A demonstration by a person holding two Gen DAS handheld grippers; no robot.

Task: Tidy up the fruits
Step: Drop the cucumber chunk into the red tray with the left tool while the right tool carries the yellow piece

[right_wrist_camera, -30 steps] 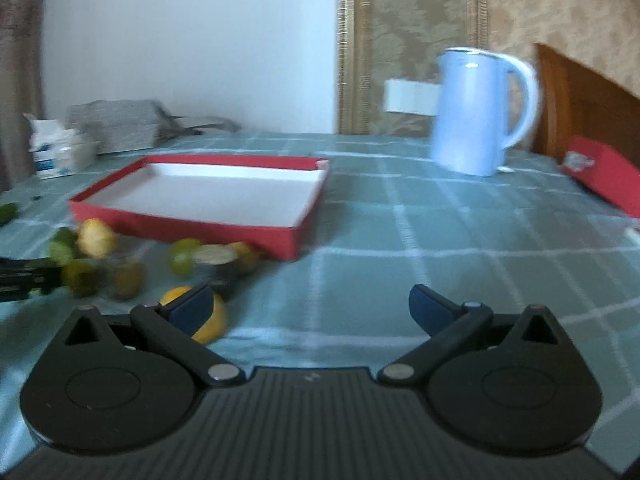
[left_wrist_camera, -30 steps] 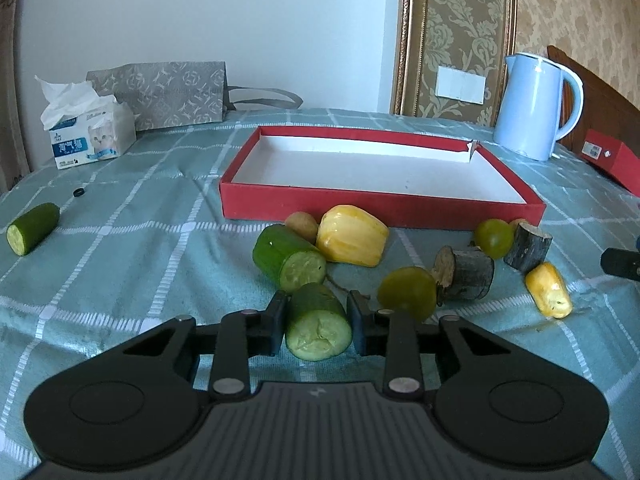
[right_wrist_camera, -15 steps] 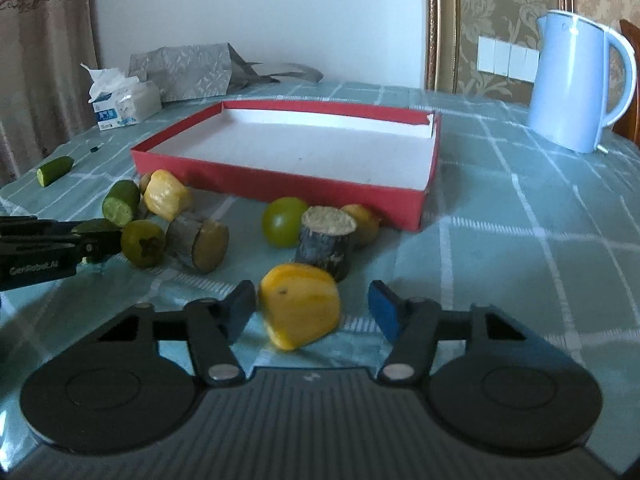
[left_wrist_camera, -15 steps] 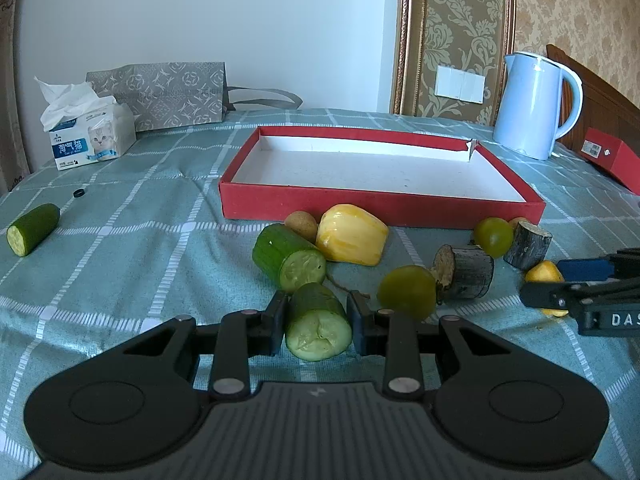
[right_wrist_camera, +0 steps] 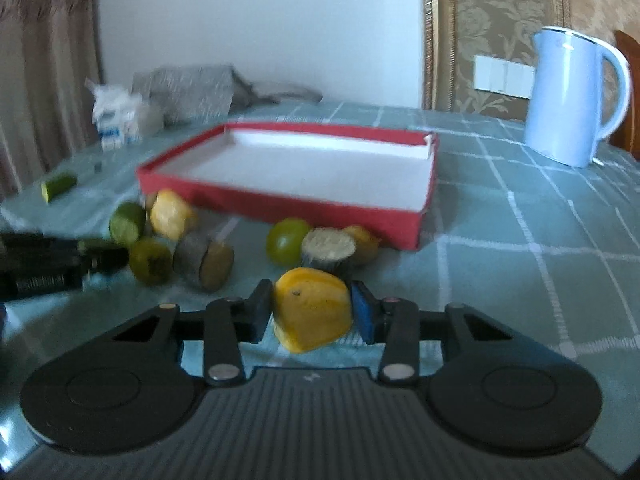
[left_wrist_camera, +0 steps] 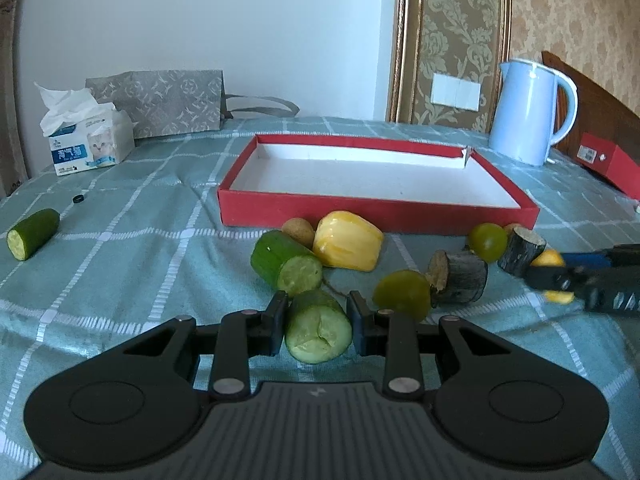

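the left gripper (left_wrist_camera: 318,322) is clamping a short green cucumber chunk (left_wrist_camera: 318,330) at the lower centre of its view, pads pressing both sides. the right gripper (right_wrist_camera: 312,312) has just been closing its jaws and is now squeezing a yellow waxy fruit piece (right_wrist_camera: 312,314) low in the middle of its frame. the shallow red cardboard tray with white inside (left_wrist_camera: 376,216) is sitting above them, mid-frame, on the teal checked tablecloth (left_wrist_camera: 120,264).
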